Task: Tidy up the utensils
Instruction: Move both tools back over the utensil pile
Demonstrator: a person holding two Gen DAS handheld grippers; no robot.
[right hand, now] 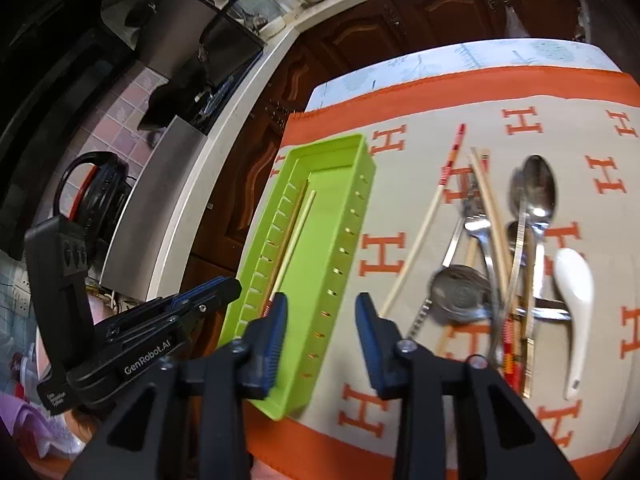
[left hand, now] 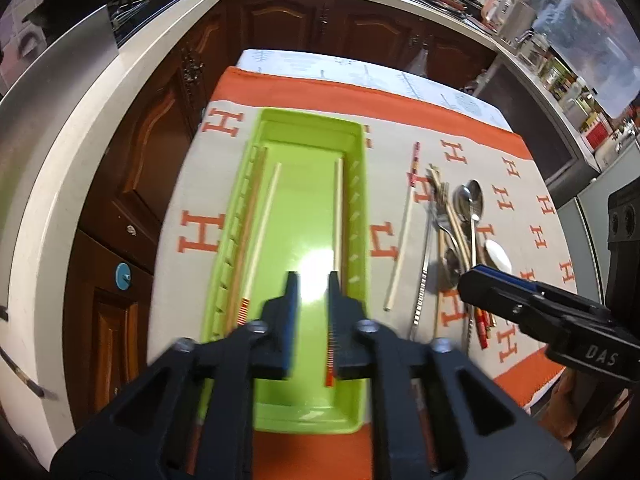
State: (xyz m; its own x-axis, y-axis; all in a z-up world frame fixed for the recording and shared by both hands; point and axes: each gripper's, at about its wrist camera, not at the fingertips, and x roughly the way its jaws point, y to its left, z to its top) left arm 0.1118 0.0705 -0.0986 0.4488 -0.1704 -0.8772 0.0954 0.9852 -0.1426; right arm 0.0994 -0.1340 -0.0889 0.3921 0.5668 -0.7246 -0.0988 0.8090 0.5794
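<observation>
Left gripper [left hand: 313, 280]: fingers parted with nothing between them, poised above the near half of the green tray [left hand: 356, 148].
Chopsticks in tray: three; a wooden one [left hand: 250, 216] against the left wall, a pale one with a red-striped end [left hand: 262, 232] beside it, another pale one [left hand: 338, 212] by the right wall, its near end partly hidden behind the right finger.
Loose chopstick [left hand: 404, 224]: one, alone on the H-patterned cloth [left hand: 200, 232], between tray and pile.
Utensil pile [right hand: 492, 256]: right of the right gripper; one white ceramic spoon [right hand: 576, 296], several metal spoons, a fork and more chopsticks, overlapping and hard to count.
Right gripper [right hand: 321, 308]: wide open, empty, over the tray's right wall.
</observation>
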